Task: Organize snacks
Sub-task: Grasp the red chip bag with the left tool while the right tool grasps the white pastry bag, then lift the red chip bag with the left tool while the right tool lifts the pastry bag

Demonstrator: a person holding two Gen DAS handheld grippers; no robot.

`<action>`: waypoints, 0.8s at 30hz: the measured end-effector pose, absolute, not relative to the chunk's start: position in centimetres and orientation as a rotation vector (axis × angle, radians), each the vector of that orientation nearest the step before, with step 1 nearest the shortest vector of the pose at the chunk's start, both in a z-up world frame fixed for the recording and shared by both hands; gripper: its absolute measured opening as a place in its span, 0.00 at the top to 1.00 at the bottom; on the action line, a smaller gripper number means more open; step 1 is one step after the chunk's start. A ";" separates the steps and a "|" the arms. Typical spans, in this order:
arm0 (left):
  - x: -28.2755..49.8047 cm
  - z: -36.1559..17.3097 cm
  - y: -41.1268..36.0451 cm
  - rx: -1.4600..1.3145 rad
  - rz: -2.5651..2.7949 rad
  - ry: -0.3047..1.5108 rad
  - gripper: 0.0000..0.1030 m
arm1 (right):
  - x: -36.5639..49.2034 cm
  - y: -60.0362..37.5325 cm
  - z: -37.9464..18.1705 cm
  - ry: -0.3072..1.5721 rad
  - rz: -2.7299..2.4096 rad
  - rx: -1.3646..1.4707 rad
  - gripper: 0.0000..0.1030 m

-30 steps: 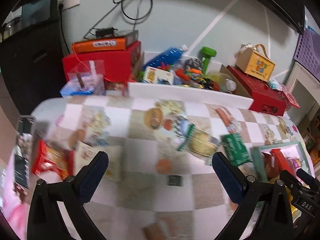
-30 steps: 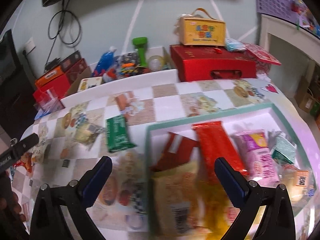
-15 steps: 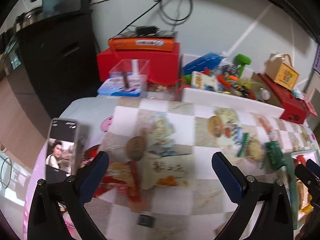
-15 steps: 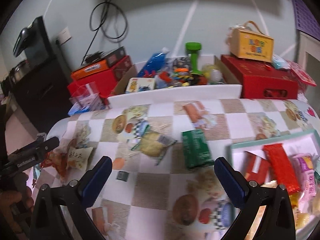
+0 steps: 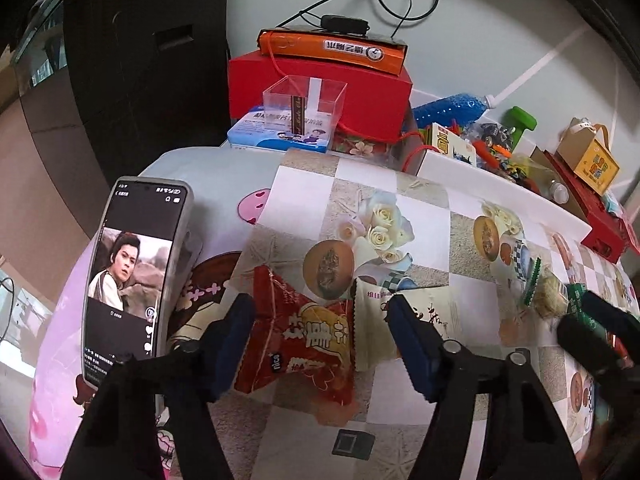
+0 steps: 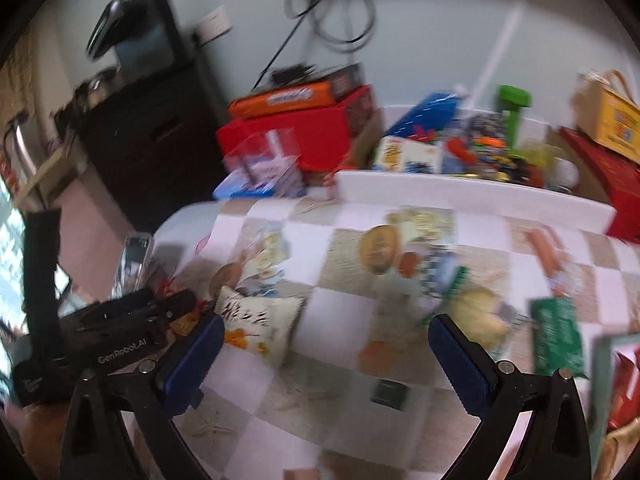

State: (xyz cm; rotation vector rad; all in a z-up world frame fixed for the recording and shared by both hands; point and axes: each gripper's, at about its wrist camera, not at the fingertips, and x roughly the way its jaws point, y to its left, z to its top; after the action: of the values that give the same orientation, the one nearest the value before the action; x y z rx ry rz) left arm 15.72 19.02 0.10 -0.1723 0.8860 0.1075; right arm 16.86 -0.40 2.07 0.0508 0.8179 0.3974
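- Left gripper (image 5: 320, 332) first, since that's where we're busy: in the left wrist view its blue-padded jaws are closing in around a crinkly red snack packet with a yellow picture on it (image 5: 308, 336). The left pad sits right at the packet's edge and the right pad is over the cream packet next door, so we wouldn't call it a grip yet.
- That red packet lies flat on the checkered flower-and-fruit print tablecloth (image 5: 424, 216), near the table's left end, with a cream-white snack packet with dark lettering (image 5: 384, 312) touching its right side.
- Just left of the jaws, a smartphone in a clear case (image 5: 132, 276) stands tilted, screen lit with a video.
- Further right on the cloth we see a small clear packet with a green edge (image 5: 540, 284), and the other gripper's dark tips poking in at the frame edge.
- Right wrist view is pretty blurry. Right gripper (image 6: 324, 360) has its blue pads spread wide with nothing between them, hovering over bare tablecloth (image 6: 344, 360).
- Cream packet (image 6: 260, 324) lies just beyond its left pad; a flat green snack packet (image 6: 556, 336) lies off to the right, beside a teal-rimmed white tray (image 6: 600, 380) at the edge.
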 end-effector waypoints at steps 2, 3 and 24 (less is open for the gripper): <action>16.0 0.1 18.8 -0.171 0.090 0.885 0.35 | 17.2 1.2 1.3 0.828 0.424 0.012 0.02; 16.2 0.1 18.7 -0.176 0.079 0.885 0.37 | 17.5 2.1 0.8 0.837 0.434 -0.013 0.02; 17.9 -2.7 19.1 -0.311 -0.015 0.952 0.44 | 20.7 6.4 -3.9 0.897 0.487 -0.160 0.14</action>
State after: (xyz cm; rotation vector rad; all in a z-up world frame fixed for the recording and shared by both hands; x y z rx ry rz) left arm 17.90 19.09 -2.65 -0.3111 0.9524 -0.0148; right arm 20.71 6.38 -3.89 -0.1604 0.8966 0.4871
